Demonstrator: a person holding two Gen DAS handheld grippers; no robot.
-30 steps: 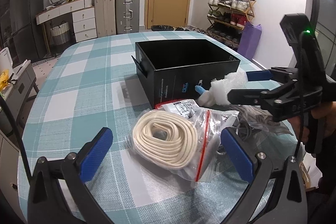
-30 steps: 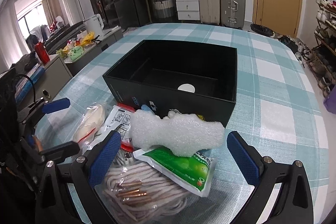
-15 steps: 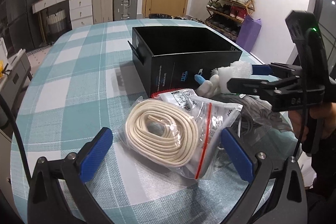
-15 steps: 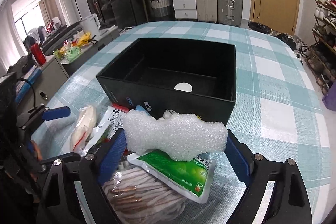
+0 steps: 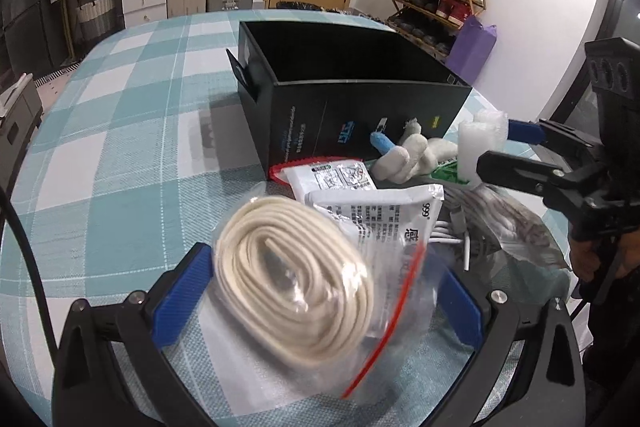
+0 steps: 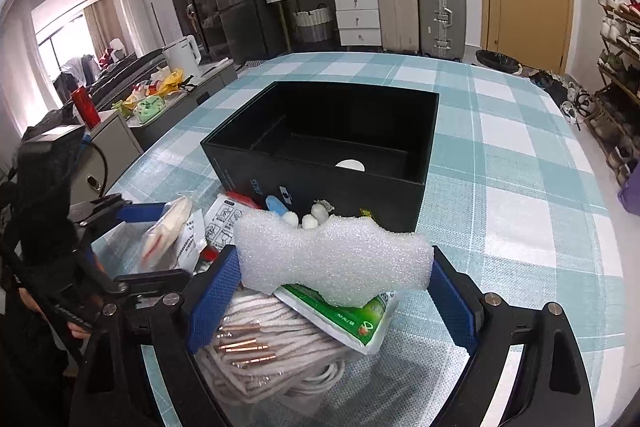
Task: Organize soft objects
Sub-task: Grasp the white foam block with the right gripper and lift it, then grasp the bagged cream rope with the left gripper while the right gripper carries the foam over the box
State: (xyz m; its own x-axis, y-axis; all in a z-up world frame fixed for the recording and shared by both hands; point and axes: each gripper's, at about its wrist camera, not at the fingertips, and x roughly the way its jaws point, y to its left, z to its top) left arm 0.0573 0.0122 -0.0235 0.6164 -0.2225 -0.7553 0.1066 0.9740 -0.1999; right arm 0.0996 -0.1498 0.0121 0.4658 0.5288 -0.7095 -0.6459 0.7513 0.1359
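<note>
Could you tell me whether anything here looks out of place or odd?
Nothing looks damaged or spilled. The soft items, such as the bagged rope coil and foam piece, sit heaped outside the black box, which holds only a white disc.

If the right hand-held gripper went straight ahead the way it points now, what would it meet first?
Most likely the near wall of the black box. The right hand-held gripper holds the foam piece, which would lead. The small plush toy lies lower; depth is unclear.
</note>
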